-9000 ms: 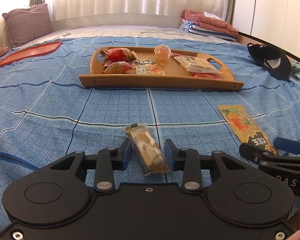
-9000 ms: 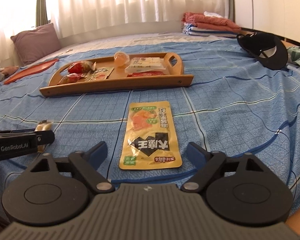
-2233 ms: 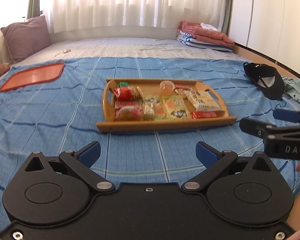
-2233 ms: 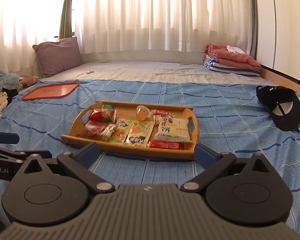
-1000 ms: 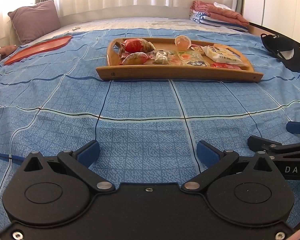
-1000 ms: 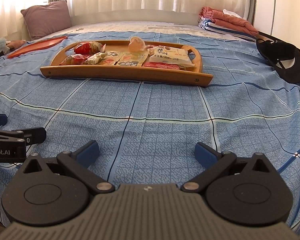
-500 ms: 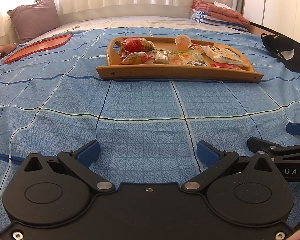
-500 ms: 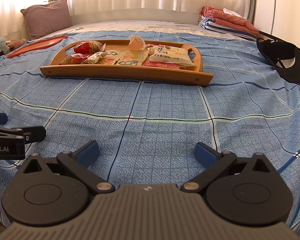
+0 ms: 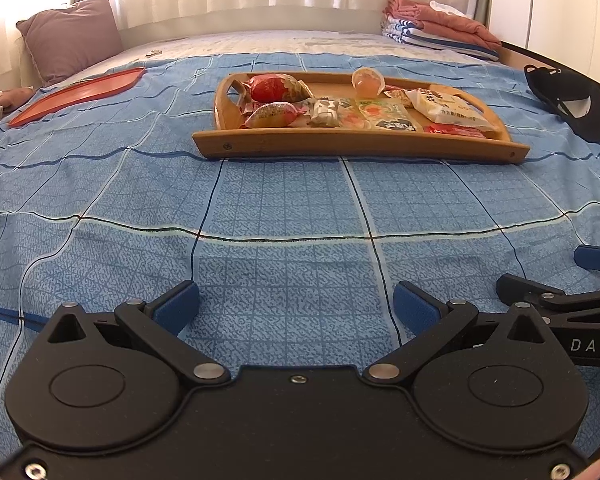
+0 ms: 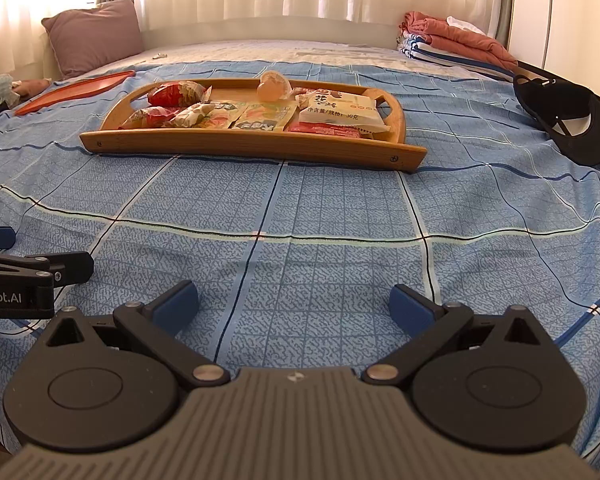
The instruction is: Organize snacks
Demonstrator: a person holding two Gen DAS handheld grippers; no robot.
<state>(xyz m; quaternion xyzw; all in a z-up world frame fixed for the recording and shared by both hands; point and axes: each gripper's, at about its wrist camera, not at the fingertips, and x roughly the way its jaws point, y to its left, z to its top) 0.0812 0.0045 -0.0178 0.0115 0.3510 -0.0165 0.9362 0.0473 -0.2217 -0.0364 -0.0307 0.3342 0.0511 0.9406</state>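
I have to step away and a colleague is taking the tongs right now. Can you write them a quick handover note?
Left tongs: open, empty, low over the blue bedspread.
Right tongs: open, empty, alongside.
Wooden tray sits ahead on the bed, holding all visible snacks: red packets, orange pouch, white pack, jelly cup.
Done: no snack is visible loose on the bedspread.
Left: probably nothing; check outside the views.

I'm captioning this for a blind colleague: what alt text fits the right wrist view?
A wooden tray full of snack packets sits on a blue checked bedspread, ahead of the open, empty right tool. The left tool's tip shows at the left edge; a black cap lies to the right.
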